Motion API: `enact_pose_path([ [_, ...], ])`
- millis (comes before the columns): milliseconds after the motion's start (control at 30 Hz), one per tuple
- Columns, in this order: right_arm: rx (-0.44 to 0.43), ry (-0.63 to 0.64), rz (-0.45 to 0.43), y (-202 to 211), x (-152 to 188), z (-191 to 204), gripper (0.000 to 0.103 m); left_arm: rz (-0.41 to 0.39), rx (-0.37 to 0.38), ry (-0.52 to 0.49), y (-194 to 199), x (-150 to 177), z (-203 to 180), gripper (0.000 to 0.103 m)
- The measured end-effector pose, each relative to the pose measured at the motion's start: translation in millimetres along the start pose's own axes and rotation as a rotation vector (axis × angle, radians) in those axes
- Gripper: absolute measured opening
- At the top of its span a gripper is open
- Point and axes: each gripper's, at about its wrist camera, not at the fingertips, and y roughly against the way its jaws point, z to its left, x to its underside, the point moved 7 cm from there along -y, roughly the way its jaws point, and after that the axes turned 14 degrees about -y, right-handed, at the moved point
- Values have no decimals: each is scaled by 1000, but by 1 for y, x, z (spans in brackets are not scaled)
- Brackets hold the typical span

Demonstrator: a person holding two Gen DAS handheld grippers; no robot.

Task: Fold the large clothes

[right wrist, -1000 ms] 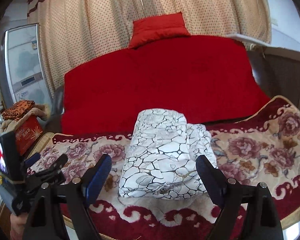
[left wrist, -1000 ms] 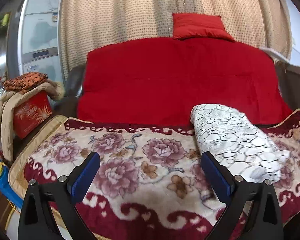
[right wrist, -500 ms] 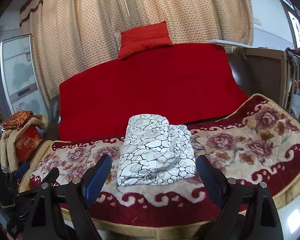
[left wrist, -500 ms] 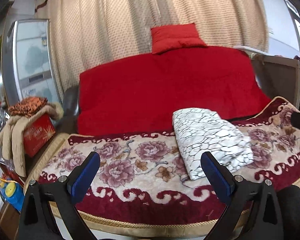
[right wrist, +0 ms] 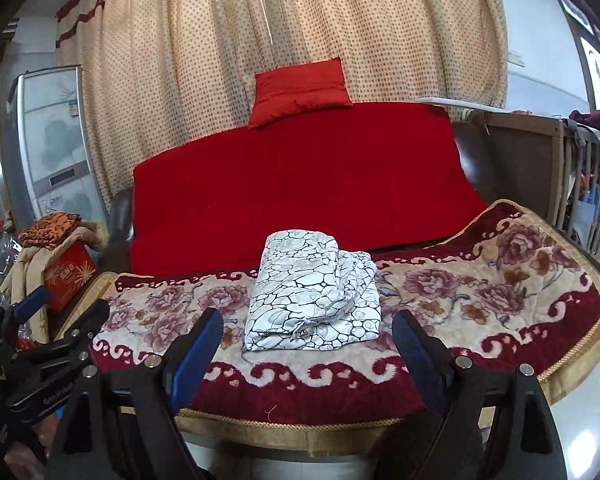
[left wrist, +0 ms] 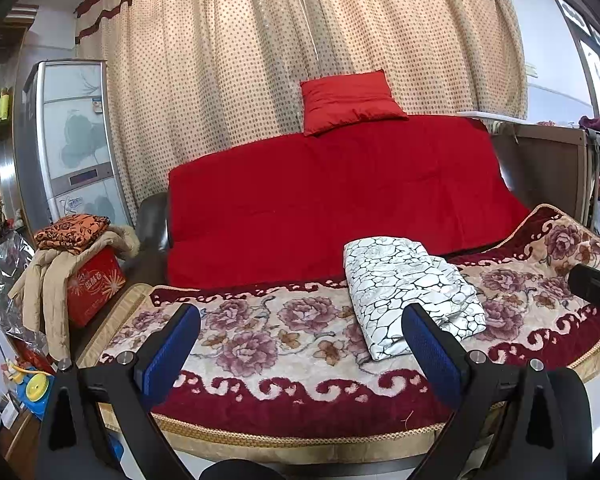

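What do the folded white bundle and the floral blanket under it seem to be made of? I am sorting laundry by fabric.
The folded white bundle looks like thin woven cotton or a blend, matte, going by its crisp creases and sharp printed black crackle lines. The floral blanket looks like thick plush fleece, probably synthetic: its rose pattern is soft-edged, with a slight sheen. Neither fibre can be confirmed by sight.

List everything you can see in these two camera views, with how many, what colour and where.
folded garment: one, white with black crackle print, on the floral blanket
floral blanket: one, cream and maroon, over the seat
red cover: one, over the sofa back
cushion: one, red, atop the sofa back
curtain: beige, dotted, behind
red box: one, left of sofa, clothes piled on it
left gripper: open, empty
right gripper: open, empty
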Motion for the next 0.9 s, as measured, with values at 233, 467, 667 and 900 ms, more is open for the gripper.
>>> enact_pose_path([
  [233, -3, 10, 5, 4, 3, 0, 89, 12, 7, 9, 0, 2, 0, 100],
  [467, 1, 4, 13, 1, 4, -1, 89, 25, 4, 36, -3, 3, 4, 100],
  [667, 1, 6, 20, -1, 6, 2, 89, 31, -2, 36, -3, 4, 5, 100],
  [900, -3, 9, 25, -3, 8, 3, 89, 22, -9, 32, 0, 2, 6, 100],
])
